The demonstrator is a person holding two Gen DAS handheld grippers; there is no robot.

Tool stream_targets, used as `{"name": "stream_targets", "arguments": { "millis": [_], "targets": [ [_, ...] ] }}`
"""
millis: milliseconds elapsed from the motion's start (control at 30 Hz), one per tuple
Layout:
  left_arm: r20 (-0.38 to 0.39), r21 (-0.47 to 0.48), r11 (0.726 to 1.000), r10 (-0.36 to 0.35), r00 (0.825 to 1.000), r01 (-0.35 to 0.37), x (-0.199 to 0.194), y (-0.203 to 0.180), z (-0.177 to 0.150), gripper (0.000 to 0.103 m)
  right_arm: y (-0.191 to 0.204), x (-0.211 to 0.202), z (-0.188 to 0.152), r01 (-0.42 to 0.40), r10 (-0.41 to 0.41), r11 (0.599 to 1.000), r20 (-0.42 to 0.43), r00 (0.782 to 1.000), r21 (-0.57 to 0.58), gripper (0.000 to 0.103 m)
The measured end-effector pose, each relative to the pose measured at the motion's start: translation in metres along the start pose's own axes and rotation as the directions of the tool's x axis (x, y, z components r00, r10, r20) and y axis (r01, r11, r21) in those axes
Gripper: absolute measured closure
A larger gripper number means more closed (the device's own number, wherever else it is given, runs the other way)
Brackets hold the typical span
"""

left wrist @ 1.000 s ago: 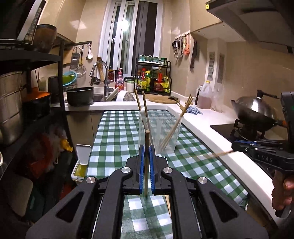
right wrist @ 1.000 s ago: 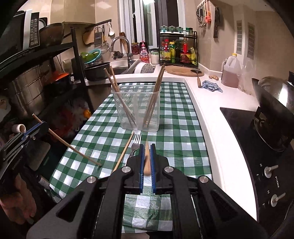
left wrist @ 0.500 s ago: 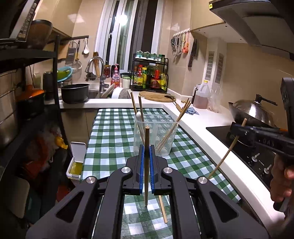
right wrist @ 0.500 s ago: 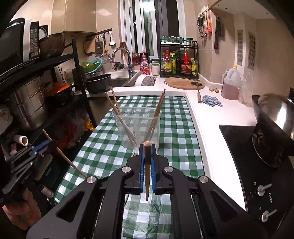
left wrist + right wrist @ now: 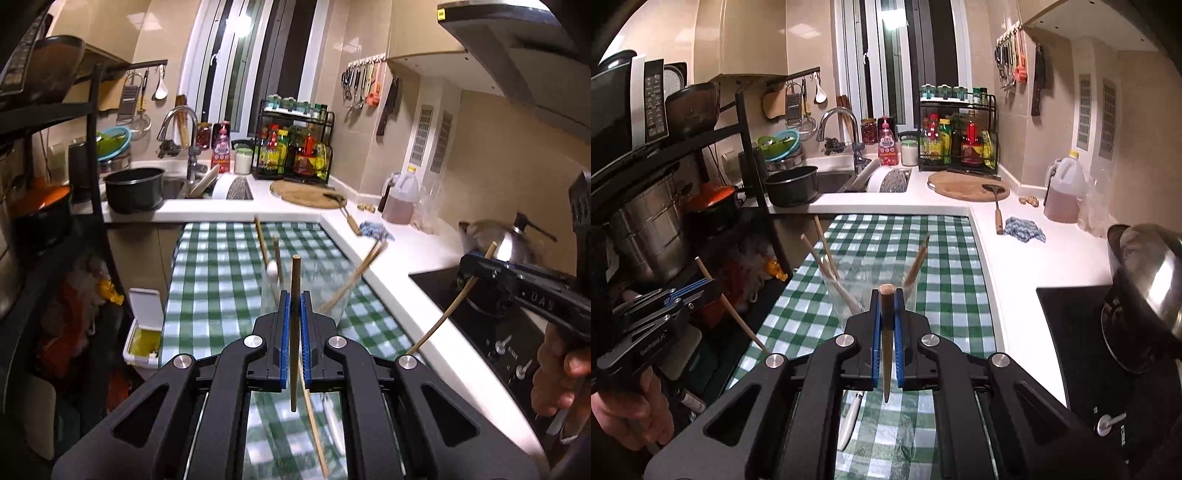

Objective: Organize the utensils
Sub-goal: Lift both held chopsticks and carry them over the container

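A clear plastic holder (image 5: 332, 284) (image 5: 866, 284) stands on the green checked cloth with several wooden chopsticks in it. My left gripper (image 5: 293, 306) is shut on a wooden chopstick (image 5: 294, 332), held upright above the cloth just before the holder. My right gripper (image 5: 887, 306) is shut on another wooden chopstick (image 5: 886, 347), also upright before the holder. Each gripper shows in the other's view: the right one (image 5: 480, 266) at the right, the left one (image 5: 690, 295) at the left. A loose chopstick (image 5: 314, 428) and a white-handled utensil (image 5: 849, 417) lie on the cloth below.
A hob (image 5: 1082, 350) with a steel wok (image 5: 1145, 273) is at the right. A black shelf rack (image 5: 665, 206) with pots stands at the left. The sink, a black pot (image 5: 135, 188), a cutting board (image 5: 967, 184) and a bottle rack are at the back.
Both grippers have lifted their chopsticks off the cloth and turned them from lying flat to upright, and have come nearer to the holder.
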State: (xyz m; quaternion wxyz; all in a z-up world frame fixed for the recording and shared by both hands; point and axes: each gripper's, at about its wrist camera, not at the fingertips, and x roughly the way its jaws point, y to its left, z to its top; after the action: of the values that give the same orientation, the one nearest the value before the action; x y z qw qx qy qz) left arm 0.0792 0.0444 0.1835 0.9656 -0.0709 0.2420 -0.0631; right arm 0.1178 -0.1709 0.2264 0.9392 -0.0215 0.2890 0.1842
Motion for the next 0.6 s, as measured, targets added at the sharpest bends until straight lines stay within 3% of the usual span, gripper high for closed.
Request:
{"name": "stream_targets", "arguments": {
  "millis": [333, 433, 600],
  "targets": [
    [0.109, 0.022, 0.999, -0.043, 0.993, 0.041, 0.024, -0.008, 0.096, 0.098, 0.000, 0.010, 0.089, 0.002, 0.000, 1.000, 0.109, 0.994, -0.019, 0.097],
    [0.126, 0.024, 0.999, -0.043, 0.991, 0.040, 0.038, -0.007, 0.112, 0.098, 0.000, 0.019, 0.109, 0.006, -0.004, 1.000, 0.143, 0.990, -0.017, 0.097],
    [0.095, 0.026, 0.999, -0.046, 0.994, 0.043, 0.078, -0.005, 0.116, 0.098, -0.004, 0.062, 0.115, 0.000, 0.000, 1.000, 0.125, 0.992, 0.000, 0.097]
  ]
}}
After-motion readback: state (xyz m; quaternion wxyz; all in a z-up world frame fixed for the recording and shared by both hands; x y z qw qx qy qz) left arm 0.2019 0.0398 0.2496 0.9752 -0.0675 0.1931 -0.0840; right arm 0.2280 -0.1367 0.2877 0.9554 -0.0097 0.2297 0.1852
